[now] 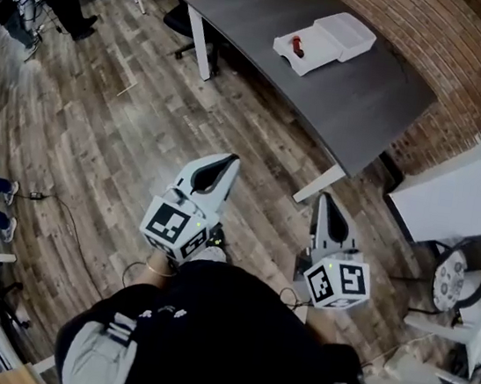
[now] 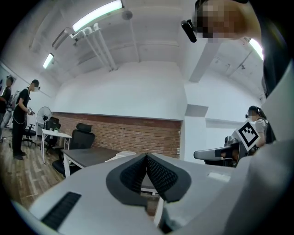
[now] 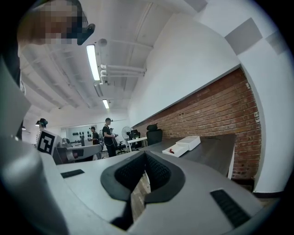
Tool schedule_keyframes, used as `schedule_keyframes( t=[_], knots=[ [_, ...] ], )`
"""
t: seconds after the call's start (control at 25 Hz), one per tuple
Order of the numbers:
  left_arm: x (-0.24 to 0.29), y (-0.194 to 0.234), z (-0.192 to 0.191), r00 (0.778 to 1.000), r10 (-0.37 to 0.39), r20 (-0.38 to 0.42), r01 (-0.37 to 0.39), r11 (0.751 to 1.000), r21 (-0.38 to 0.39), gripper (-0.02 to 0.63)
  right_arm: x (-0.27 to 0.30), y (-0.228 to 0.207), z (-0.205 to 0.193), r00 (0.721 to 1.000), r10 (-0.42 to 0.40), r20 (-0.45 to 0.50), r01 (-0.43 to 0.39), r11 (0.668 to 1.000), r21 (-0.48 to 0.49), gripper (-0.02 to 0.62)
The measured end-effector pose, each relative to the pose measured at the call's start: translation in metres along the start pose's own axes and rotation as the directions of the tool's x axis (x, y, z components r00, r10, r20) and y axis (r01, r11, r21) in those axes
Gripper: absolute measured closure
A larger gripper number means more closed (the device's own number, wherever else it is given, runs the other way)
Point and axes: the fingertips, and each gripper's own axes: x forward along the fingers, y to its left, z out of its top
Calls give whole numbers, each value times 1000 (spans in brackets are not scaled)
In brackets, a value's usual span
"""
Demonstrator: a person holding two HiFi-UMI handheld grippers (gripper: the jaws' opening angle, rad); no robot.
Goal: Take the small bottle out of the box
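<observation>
Left tongs (image 2: 147, 157) and right tongs (image 3: 145, 154) are both clenched with nothing between them, side by side over the wooden floor (image 1: 99, 122). Well ahead of both, on the dark table (image 1: 369, 98), the small red bottle (image 1: 296, 45) lies inside the open white box (image 1: 317, 60).

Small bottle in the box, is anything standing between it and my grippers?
Nothing visible does. Only open wooden floor separates the left gripper and right gripper from the table, and the box lies open with the small bottle exposed.
</observation>
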Motion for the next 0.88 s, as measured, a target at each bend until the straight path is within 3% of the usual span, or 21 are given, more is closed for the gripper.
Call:
schedule_keyframes(
  t=[0.6, 0.88],
  knots=[
    [-1, 147, 6, 999, 32, -11, -32, 999, -29, 603, 135, 51, 2, 1000, -4, -8, 5, 1000, 26, 594],
    [2, 173, 7, 1000, 16, 3, -16, 998, -63, 603, 152, 62, 1, 999, -26, -33, 27, 1000, 12, 591]
  ],
)
